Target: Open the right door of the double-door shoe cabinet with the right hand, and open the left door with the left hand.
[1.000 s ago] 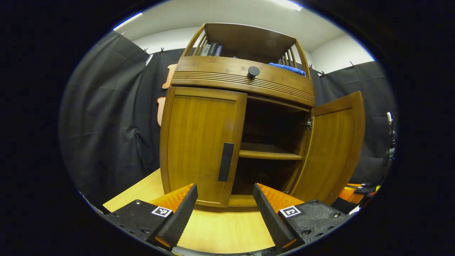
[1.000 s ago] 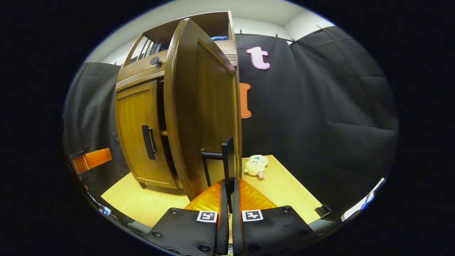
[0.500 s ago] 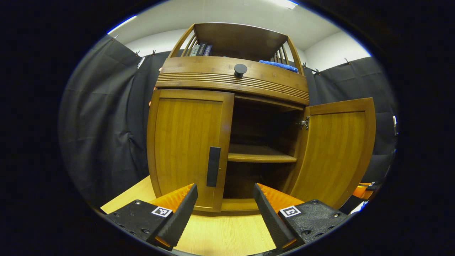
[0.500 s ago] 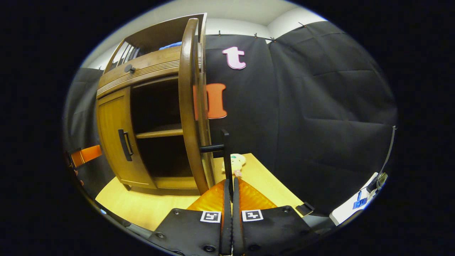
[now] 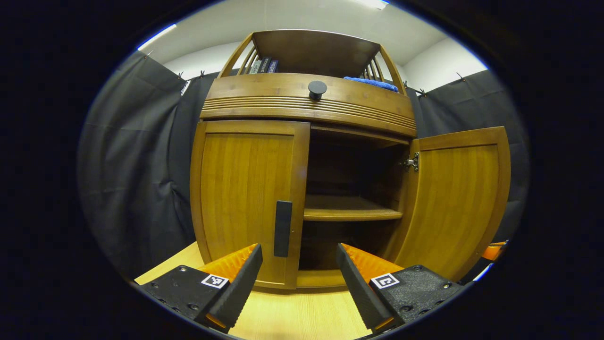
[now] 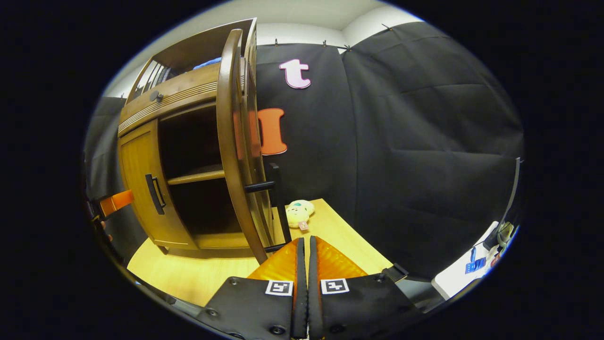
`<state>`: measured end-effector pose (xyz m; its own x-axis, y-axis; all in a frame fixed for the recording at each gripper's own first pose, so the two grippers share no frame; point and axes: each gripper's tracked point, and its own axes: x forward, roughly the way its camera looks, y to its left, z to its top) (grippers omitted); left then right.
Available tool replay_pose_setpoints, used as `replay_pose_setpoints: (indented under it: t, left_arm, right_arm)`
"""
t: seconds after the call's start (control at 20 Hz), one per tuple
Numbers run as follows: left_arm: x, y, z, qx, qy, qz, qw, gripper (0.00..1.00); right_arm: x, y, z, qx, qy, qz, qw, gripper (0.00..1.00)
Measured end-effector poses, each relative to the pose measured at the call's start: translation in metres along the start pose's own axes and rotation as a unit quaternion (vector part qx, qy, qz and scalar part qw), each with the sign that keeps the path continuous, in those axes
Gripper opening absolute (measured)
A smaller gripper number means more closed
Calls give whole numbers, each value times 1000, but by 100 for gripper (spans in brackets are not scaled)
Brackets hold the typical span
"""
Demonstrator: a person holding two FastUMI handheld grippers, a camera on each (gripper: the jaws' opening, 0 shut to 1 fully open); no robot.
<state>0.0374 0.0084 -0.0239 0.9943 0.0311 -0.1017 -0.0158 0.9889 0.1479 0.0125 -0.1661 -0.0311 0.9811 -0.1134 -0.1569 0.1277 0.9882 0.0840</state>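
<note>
Standing on light wood table (image 5: 302,316), shoe cabinet (image 5: 302,156), black cloth walls (image 6: 424,141)

Bright overhead light, sharp pics, fisheye-bent edges (cabinet (image 5: 302,156) interior dark)

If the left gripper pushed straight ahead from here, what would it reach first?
Most likely the closed left door near its black handle, which sits just left of the open left gripper; depth is unclear.

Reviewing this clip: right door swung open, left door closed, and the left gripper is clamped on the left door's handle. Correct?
Not quite. In the left gripper view the left gripper is open, its fingers apart and short of the left door's handle. The right door is open and the left door closed, as you said.
</note>
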Motion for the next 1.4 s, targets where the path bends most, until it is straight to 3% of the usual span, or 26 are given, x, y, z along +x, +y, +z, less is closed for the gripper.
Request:
replay_pose_setpoints:
  t: [0.15, 0.25, 0.3, 0.5, 0.55, 0.6, 0.8, 1.4]
  left_arm:
    - [16, 12, -2, 7, -4, 14, 1000, 93]
    - [29, 19, -5, 9, -5, 22, 1000, 98]
    - [35, 22, -7, 8, -6, 24, 1000, 92]
    - [58, 33, -20, -7, 6, 32, 999, 92]
    - [64, 35, -22, -8, 6, 31, 999, 92]
    - [71, 38, -22, -7, 6, 31, 999, 92]
    - [97, 41, -30, -6, 12, 25, 1000, 95]
    - [139, 48, -58, 7, 37, 7, 999, 90]
  right_arm:
    - [-4, -5, 3, -4, -6, -6, 1000, 8]
    - [-4, -6, 5, -5, -6, -11, 1000, 31]
    - [-4, -5, 4, -5, -6, -10, 1000, 42]
    - [-6, -7, 2, -9, -4, -17, 1000, 75]
    - [-6, -8, 3, -9, -5, -21, 1000, 100]
    - [-7, -9, 3, -8, -6, -23, 1000, 94]
    - [-8, -7, 0, -5, -1, -27, 1000, 100]
    - [-14, -10, -8, 10, 8, -57, 998, 97]
